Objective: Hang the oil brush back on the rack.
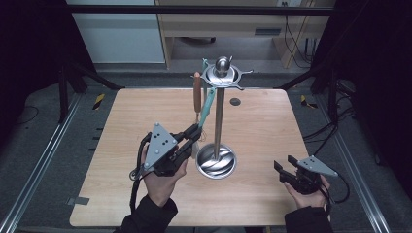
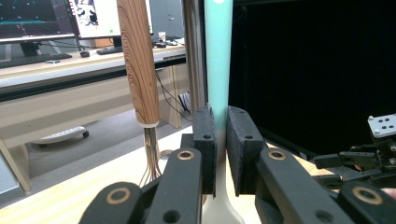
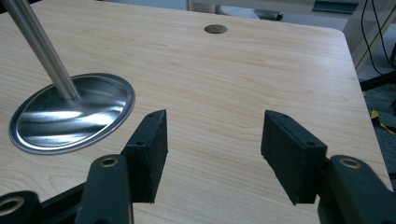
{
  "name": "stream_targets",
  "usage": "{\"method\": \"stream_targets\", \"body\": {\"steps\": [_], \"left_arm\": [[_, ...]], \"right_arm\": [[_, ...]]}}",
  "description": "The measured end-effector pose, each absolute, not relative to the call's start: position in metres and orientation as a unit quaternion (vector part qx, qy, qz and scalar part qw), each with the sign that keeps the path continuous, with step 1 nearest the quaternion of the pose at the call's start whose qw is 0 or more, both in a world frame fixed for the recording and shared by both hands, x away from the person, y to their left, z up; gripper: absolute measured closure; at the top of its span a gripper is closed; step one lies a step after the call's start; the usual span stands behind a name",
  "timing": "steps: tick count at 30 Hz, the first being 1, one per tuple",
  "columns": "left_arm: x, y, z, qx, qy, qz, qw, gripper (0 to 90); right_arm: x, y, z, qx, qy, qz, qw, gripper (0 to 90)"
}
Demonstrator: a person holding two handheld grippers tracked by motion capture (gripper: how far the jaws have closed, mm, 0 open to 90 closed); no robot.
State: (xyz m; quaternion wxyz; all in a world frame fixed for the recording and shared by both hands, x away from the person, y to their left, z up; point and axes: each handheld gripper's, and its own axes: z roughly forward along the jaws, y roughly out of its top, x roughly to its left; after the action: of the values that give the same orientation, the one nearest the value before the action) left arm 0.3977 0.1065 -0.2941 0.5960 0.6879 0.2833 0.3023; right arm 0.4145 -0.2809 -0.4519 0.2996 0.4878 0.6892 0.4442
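A steel stand (image 1: 218, 121) rises from a round base (image 1: 216, 162) at the table's middle, with a hook ring at its top (image 1: 222, 73). Two utensils hang from it. One has a wooden handle (image 1: 197, 92) (image 2: 137, 60) with thin wires below it. The other has a teal handle (image 1: 209, 104) (image 2: 218, 56). My left gripper (image 1: 196, 133) (image 2: 221, 140) is shut on the teal utensil's lower handle, just left of the pole (image 2: 194, 51). My right gripper (image 1: 284, 167) (image 3: 212, 140) stands open over bare table at the front right, with nothing between its jaws.
The wooden table (image 1: 262, 121) has a small round hole (image 1: 235, 102) (image 3: 215, 29) behind the stand. The stand's base (image 3: 70, 116) lies left of my right gripper. Dark frame rails and cables flank the table; a desk with monitors (image 2: 42, 18) stands beyond.
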Motion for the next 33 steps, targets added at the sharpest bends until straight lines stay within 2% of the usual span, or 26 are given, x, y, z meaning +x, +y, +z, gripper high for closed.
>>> {"method": "stream_targets", "body": {"steps": [33], "left_arm": [[0.420,0.089,-0.306,0.675,0.284,0.309,0.607,82.1]], "right_arm": [[0.415,-0.281,-0.452,0.487,0.690,0.444,0.301,41.7]]}}
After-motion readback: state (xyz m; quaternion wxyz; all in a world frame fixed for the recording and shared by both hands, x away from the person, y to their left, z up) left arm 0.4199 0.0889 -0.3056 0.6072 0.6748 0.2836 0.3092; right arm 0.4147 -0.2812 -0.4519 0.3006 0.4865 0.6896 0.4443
